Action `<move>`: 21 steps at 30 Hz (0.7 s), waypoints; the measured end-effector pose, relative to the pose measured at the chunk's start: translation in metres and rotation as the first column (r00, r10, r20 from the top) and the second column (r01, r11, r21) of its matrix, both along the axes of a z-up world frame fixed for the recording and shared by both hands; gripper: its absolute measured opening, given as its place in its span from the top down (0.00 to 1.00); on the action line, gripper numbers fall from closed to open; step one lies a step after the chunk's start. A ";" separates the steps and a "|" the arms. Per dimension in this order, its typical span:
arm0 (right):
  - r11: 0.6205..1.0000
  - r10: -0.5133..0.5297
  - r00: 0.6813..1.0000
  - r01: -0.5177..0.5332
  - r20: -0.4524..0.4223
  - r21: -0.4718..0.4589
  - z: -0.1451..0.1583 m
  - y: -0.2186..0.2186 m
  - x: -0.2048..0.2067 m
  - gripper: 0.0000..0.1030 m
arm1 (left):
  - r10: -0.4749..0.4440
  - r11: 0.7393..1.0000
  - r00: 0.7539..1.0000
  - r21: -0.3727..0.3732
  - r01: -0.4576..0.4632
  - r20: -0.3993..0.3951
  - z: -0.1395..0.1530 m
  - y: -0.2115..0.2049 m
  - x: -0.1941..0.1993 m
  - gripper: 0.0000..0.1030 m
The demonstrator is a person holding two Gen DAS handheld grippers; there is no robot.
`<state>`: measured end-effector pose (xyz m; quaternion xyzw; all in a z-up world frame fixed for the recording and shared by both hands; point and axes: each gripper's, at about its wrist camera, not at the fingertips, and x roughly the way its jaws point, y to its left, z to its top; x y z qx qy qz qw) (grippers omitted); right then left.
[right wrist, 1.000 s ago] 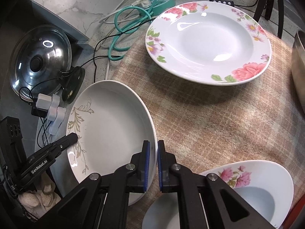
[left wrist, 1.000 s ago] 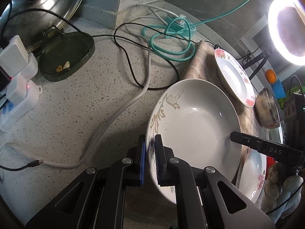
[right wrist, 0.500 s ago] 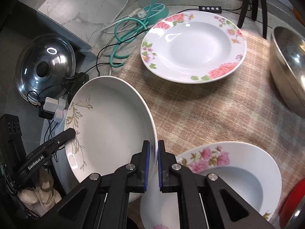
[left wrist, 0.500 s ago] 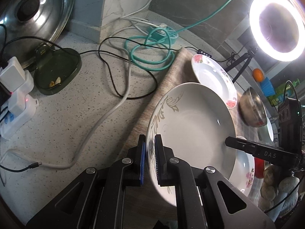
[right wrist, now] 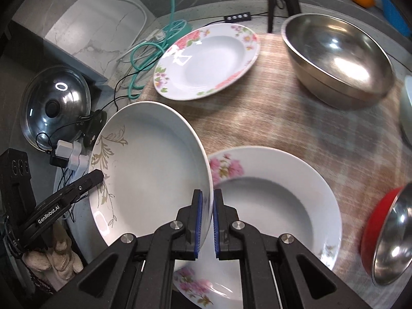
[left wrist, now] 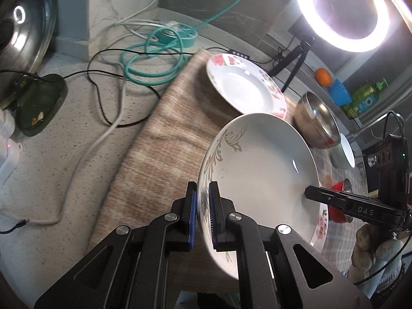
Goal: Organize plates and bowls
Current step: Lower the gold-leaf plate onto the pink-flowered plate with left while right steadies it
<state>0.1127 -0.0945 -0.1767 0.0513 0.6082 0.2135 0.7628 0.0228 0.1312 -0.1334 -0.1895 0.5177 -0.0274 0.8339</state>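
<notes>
Both grippers hold one white plate with a grey-gold leaf pattern (left wrist: pixel 260 164) (right wrist: pixel 152 164), lifted and tilted above the plaid mat. My left gripper (left wrist: pixel 202 211) is shut on its left rim. My right gripper (right wrist: pixel 206 219) is shut on its right rim. A rose-patterned plate (right wrist: pixel 278 206) lies on the mat just below and right of it; only its edge shows in the left wrist view (left wrist: pixel 322 221). A second rose-patterned plate (left wrist: pixel 244 87) (right wrist: pixel 208 59) lies at the far side of the mat. A steel bowl (left wrist: pixel 316 121) (right wrist: pixel 337 59) stands to its right.
A red-and-steel bowl (right wrist: pixel 386 234) sits at the right edge, and a pale bowl (left wrist: pixel 345 152) beyond the steel one. Cables and a teal power strip (left wrist: pixel 167 36) lie on the speckled counter to the left, with a pot lid (right wrist: pixel 56 105) and a ring light (left wrist: pixel 345 13) behind.
Both grippers have carried the leaf-patterned plate to the right, off the counter and over the mat, so that it now hangs over the near rose-patterned plate. Both stay shut on its rim.
</notes>
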 end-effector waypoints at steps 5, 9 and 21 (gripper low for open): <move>0.998 -0.056 0.998 0.056 0.006 -0.002 0.001 -0.027 -0.014 0.93 | -0.055 0.998 0.998 -0.008 0.055 -0.016 -0.006 -0.022 0.003 0.93; 0.995 -0.098 0.995 0.098 0.018 -0.011 0.002 -0.043 -0.025 0.93 | -0.102 0.995 0.995 -0.004 0.101 -0.018 -0.008 -0.039 0.004 0.93; 0.979 -0.203 0.979 0.203 -0.009 -0.021 -0.009 -0.084 -0.050 0.93 | -0.203 0.979 0.978 0.002 0.204 -0.034 -0.015 -0.076 0.008 0.93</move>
